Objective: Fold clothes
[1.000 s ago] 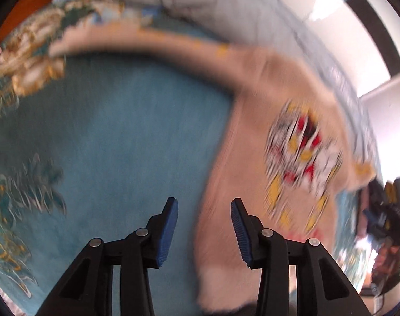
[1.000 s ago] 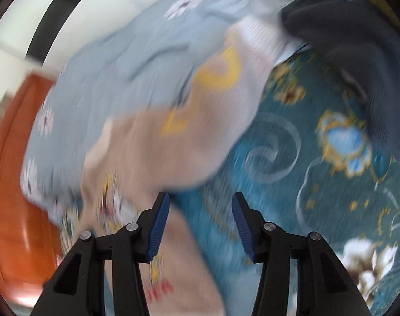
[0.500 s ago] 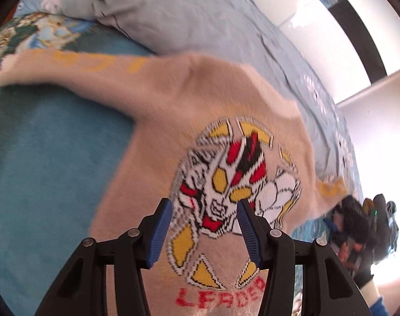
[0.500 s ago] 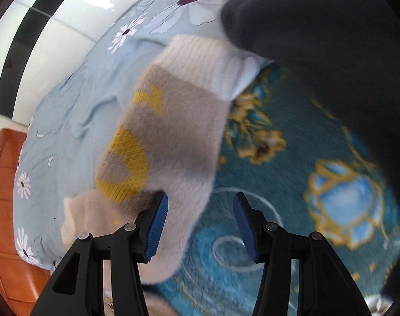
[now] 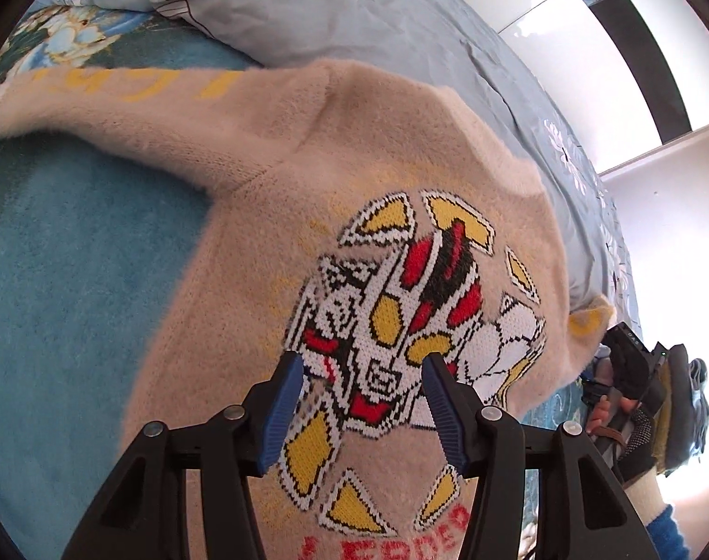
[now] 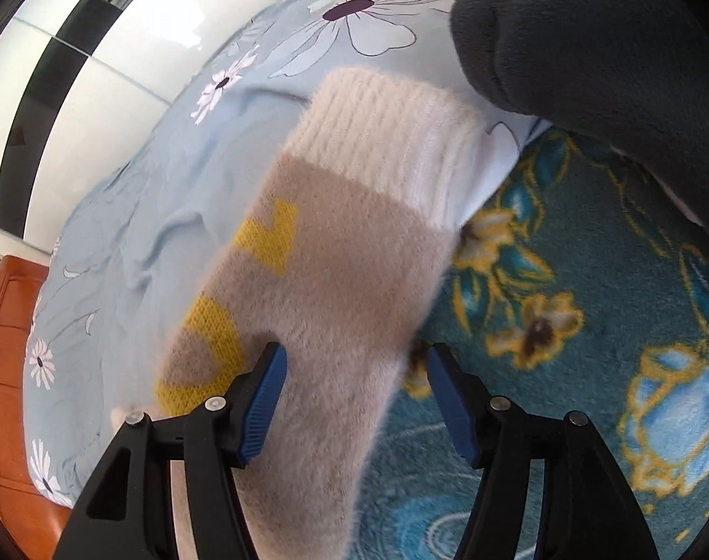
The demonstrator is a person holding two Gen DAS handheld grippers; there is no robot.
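Note:
A fuzzy beige sweater (image 5: 280,154) with a knitted robot picture and red letters lies spread on a teal floral blanket (image 5: 70,280). My left gripper (image 5: 361,368) is open and hovers over the picture, holding nothing. One sleeve stretches left with yellow letters. In the right wrist view the other sleeve (image 6: 336,289), beige with yellow marks and a white ribbed cuff (image 6: 387,140), lies between the fingers of my open right gripper (image 6: 357,359). The right gripper also shows at the far right of the left wrist view (image 5: 634,373).
A light blue flowered quilt (image 5: 354,14) is bunched along the far side of the sweater, also seen in the right wrist view (image 6: 168,177). A dark grey garment (image 6: 601,32) lies beyond the cuff at upper right. An orange wooden headboard (image 6: 4,350) is at the left.
Both grippers have moved in over the sweater: the left from the blanket beside it onto the picture, the right along the sleeve toward the cuff. Both stayed open.

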